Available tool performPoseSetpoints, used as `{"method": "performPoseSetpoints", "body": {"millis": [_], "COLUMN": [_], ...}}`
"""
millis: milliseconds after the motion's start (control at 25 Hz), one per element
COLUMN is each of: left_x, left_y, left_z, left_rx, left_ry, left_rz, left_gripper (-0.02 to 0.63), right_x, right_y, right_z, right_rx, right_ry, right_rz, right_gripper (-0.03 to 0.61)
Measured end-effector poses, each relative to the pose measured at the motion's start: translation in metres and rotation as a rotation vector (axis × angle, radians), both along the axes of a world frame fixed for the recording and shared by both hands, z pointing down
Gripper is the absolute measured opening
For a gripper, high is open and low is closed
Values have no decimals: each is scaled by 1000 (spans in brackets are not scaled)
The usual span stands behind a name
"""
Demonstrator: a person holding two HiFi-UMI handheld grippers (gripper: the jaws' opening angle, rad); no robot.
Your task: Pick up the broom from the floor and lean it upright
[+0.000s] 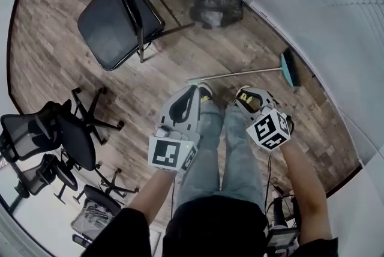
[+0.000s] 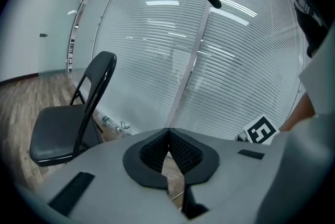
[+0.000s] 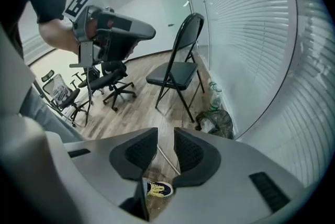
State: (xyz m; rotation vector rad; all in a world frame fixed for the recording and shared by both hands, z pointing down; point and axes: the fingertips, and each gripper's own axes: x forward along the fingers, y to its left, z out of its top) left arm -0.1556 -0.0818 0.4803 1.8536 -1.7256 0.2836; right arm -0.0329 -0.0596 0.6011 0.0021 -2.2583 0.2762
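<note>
The broom (image 1: 240,73) lies flat on the wood floor in front of the person's shoes, its thin metal handle running left to right and its teal head (image 1: 289,68) by the wall. My left gripper (image 1: 193,91) hangs above the handle's left end, jaws shut on nothing (image 2: 168,131). My right gripper (image 1: 241,95) hovers above the handle's middle, pointing down. Its jaws stand open (image 3: 165,134) with a narrow gap, and the broom handle (image 3: 168,159) shows through that gap, far below and untouched.
A black folding chair (image 1: 117,21) stands at the back left. Black office chairs (image 1: 66,136) crowd the left side. Plastic bottles and a dark bag (image 1: 216,3) sit against the glass wall with blinds (image 2: 220,60). The person's legs and shoes (image 1: 206,93) stand between the grippers.
</note>
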Motion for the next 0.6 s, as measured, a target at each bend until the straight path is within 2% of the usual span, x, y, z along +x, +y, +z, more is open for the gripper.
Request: {"method": "performPoseSetpoints", "body": {"millis": [240,600], "left_x": [-13,-30], "left_y": [20,55], "left_z": [84,178], "left_rx": [-67,-132], "left_ry": [5,6], "left_rz": [-35,-97], "left_gripper": [20,20], "right_x": [-4,-10], "right_y": [26,58], "right_z": [88,203], "right_rx": [9,-1], "right_ry": [83,165], "right_rz": [-132,-239], "right_gripper": [110,132]}}
